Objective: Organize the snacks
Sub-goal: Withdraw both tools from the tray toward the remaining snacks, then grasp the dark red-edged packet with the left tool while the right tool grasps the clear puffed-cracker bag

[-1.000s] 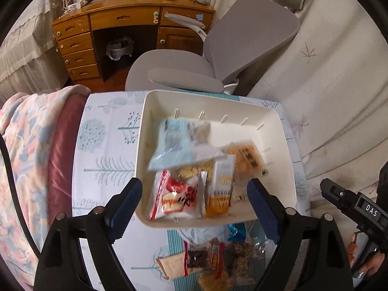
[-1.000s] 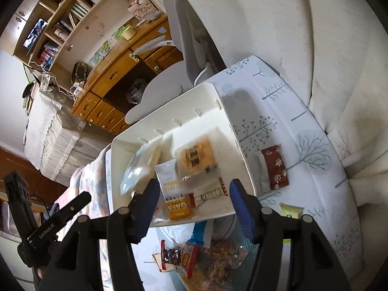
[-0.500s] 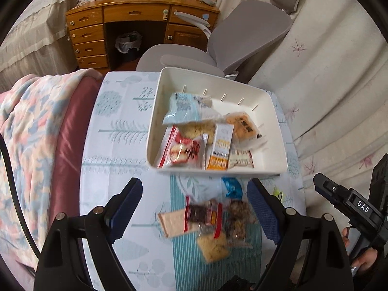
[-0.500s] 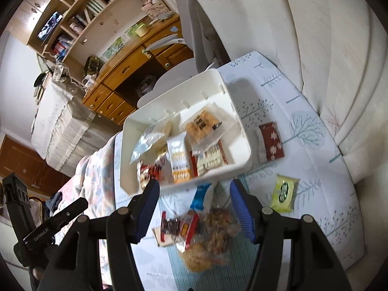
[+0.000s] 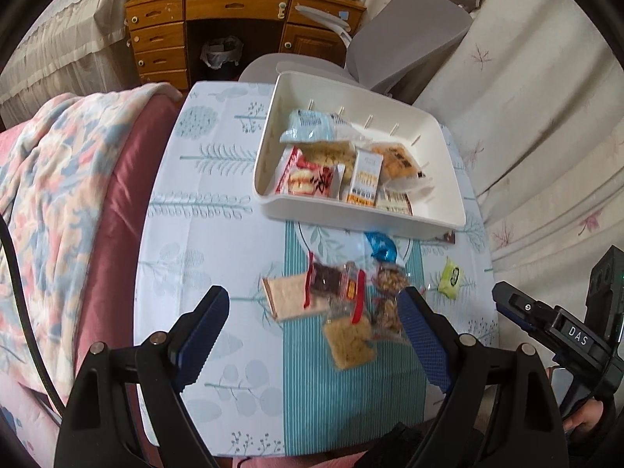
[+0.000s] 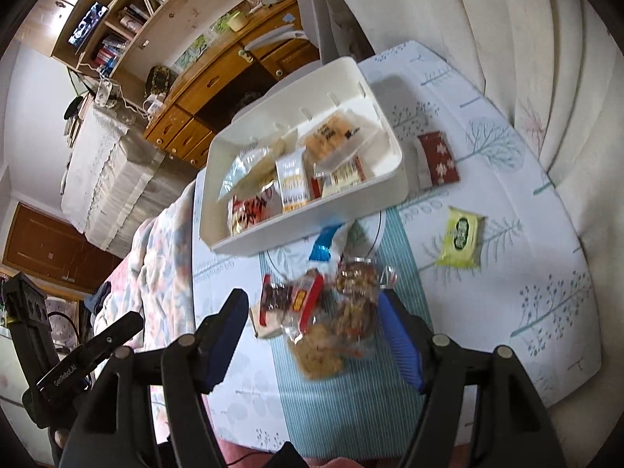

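A white tray [image 5: 429, 226] [image 6: 312, 230] at the table's far side holds several snack packets. In front of it lies a loose pile of clear snack packets [image 5: 343, 304] [image 6: 323, 319], with a blue packet [image 5: 380, 247] [image 6: 323, 243] by the tray wall. A yellow-green packet [image 5: 450, 275] [image 6: 460, 236] and a dark red packet [image 6: 438, 158] lie to the right. My left gripper [image 5: 314, 335] is open and empty, above the near side of the pile. My right gripper [image 6: 314, 335] is open and empty, also above the pile.
The table carries a white tree-print cloth with a teal striped runner [image 5: 343, 390]. A bed with a floral blanket [image 5: 50, 202] lies left. A grey office chair [image 5: 390, 39] and a wooden desk [image 5: 234, 11] stand behind the tray. A draped sofa [image 5: 546, 117] is right.
Both grippers have pulled back from over the tray toward the near side of the table. The pile of loose packets now lies between the fingers. Both stayed open.
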